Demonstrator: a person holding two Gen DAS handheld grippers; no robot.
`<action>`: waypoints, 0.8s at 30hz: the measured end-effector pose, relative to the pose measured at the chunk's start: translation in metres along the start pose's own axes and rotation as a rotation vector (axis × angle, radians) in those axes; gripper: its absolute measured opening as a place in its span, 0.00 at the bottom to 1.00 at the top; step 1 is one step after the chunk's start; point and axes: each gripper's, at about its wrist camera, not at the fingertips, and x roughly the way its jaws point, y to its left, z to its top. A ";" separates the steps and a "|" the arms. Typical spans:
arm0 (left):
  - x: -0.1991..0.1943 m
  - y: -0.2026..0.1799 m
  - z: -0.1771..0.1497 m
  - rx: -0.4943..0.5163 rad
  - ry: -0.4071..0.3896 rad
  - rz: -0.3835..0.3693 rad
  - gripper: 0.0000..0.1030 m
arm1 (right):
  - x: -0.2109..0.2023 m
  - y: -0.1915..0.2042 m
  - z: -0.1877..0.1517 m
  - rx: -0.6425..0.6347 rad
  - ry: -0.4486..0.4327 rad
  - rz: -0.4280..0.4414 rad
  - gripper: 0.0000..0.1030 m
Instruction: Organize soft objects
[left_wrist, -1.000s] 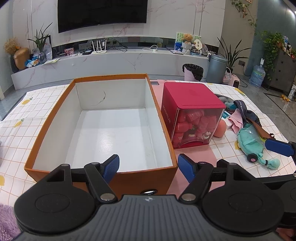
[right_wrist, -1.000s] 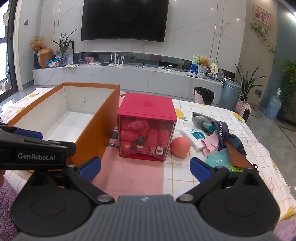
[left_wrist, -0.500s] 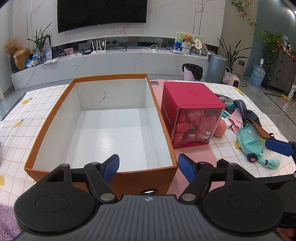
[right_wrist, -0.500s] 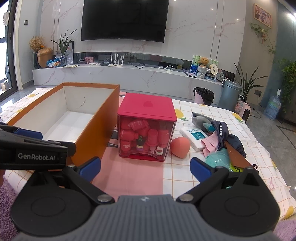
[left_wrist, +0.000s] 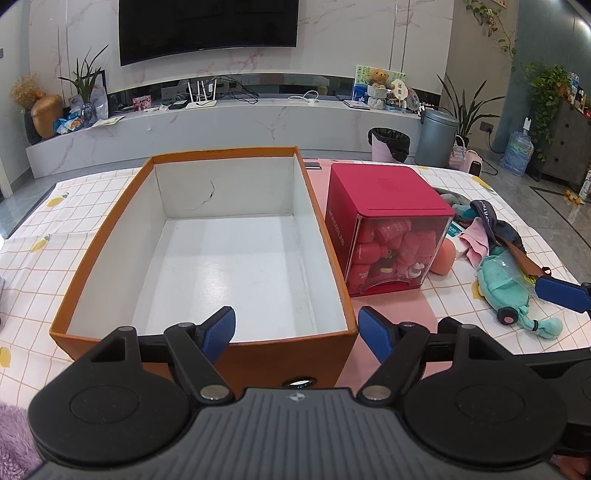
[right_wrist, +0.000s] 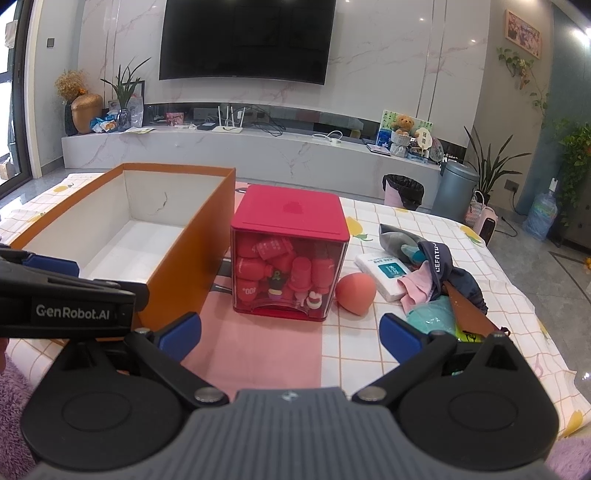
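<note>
An empty orange box with a white inside stands on the checked tablecloth. My left gripper hangs open over its near wall, holding nothing. To the right lies a heap of soft things: a teal plush toy, pink cloth, dark garments and a coral sponge ball. My right gripper is open above the pink mat, short of the heap. One of its blue fingers shows in the left wrist view.
A red cube case full of red bottles stands between box and heap. A white tissue pack lies by the clothes. Purple fluffy fabric sits at the near edge. Beyond the table are a marble TV bench and bins.
</note>
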 end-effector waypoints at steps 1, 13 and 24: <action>0.000 0.000 0.000 -0.001 0.000 0.000 0.86 | 0.000 0.000 0.000 0.000 0.000 -0.001 0.98; -0.006 -0.006 0.013 0.004 -0.019 -0.009 0.86 | 0.003 -0.012 0.004 0.078 0.005 -0.037 0.98; -0.019 -0.040 0.058 0.059 -0.093 -0.058 0.86 | -0.002 -0.103 0.042 0.275 0.021 -0.189 0.98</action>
